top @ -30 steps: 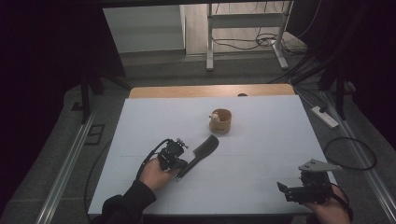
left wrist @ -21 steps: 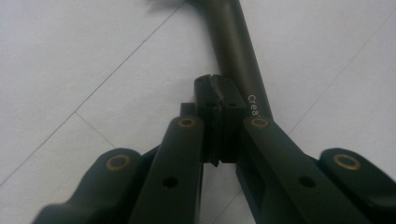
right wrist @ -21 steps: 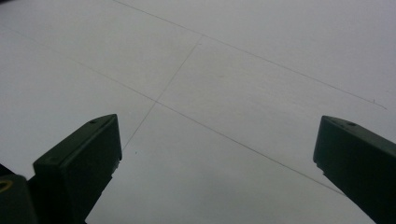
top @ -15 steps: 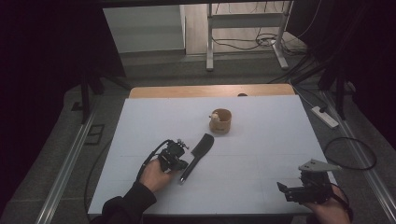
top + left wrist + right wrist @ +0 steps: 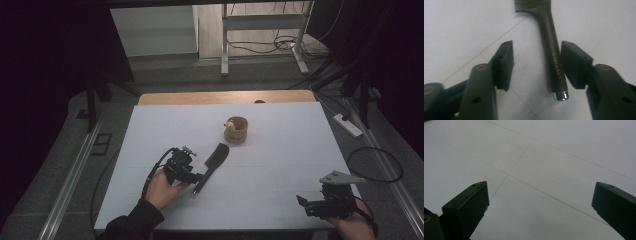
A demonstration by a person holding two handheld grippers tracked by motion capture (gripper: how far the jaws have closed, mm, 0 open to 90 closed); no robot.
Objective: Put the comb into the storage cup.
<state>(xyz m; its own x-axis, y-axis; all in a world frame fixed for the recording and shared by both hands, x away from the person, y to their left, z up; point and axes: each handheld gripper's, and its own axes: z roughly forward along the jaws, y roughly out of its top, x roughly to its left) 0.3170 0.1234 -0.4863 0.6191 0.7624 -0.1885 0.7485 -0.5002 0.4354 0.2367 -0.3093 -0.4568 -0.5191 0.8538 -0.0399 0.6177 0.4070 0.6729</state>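
A white worktop point(image 5: 280, 170) with faint seam lines carries everything, with a strip of bare wood along its far edge. At its near right corner the right claw point(image 5: 303, 202) rests low in the person's hand, well apart from the other things; in the right gripper view its two black jaws stand wide apart over bare white surface with nothing between them. Left of centre, the left claw point(image 5: 199, 175) lies in the person's left hand point(image 5: 161, 188), pointing toward the middle of the worktop. Its jaws have just been opening, and in the left gripper view they stand partly apart on either side of the handle of a black comb point(image 5: 551, 47). The handle sits close against the right-hand jaw, with a clear gap to the left-hand one, and the pads do not squeeze it. The comb point(image 5: 214, 160) lies flat, its toothed end pointing away toward a small wooden cup point(image 5: 236, 130) near the centre, its silver-capped handle end nearest the hand. The cup stands upright, near the comb but apart from it, with something pale at its rim.
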